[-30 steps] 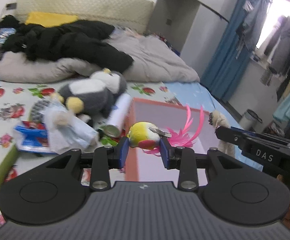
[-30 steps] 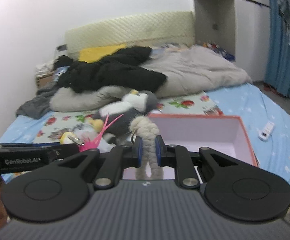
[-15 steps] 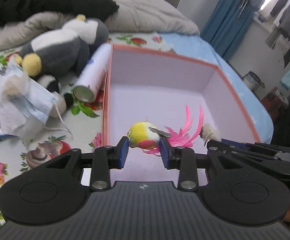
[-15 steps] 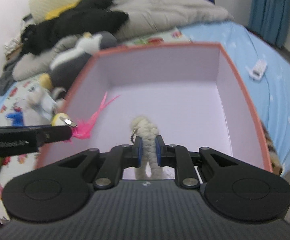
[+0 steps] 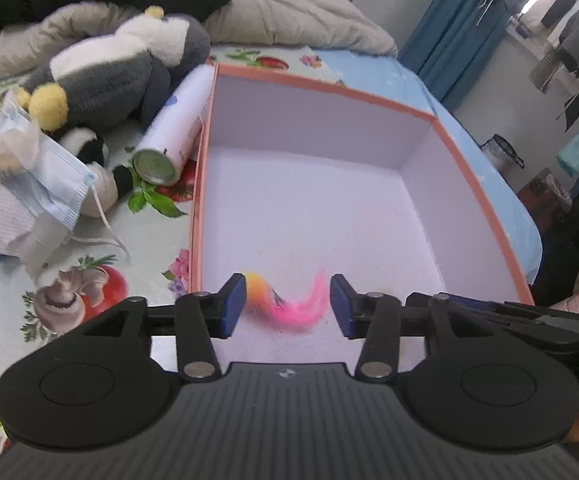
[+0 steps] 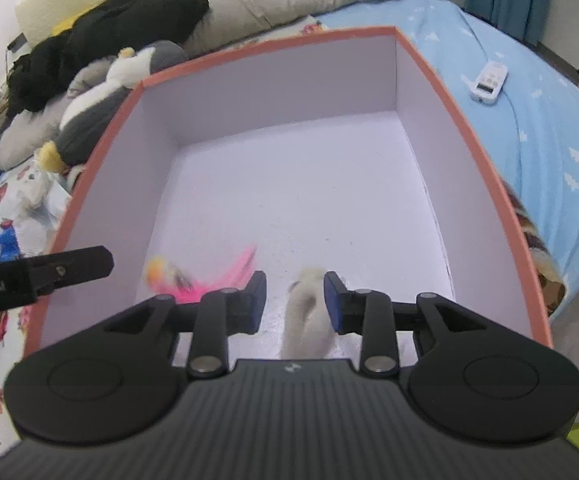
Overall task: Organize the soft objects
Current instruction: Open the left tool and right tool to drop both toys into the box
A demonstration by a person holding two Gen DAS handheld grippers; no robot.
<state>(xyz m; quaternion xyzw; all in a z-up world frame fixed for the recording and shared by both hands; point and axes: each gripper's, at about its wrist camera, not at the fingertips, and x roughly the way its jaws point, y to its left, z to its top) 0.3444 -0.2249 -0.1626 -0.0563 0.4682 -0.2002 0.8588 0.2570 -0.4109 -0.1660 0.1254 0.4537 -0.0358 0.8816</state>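
Pink feathered toy (image 5: 289, 304) blurred between spread left tool (image 5: 288, 305), braided rope toy (image 6: 307, 312) beside just-opened right tool (image 6: 295, 300)

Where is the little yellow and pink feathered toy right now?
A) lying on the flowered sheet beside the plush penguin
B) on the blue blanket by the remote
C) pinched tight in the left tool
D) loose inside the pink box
D: the feathered toy shows blurred against the floor of the box, between the spread blue pads of the left tool, which do not touch it.
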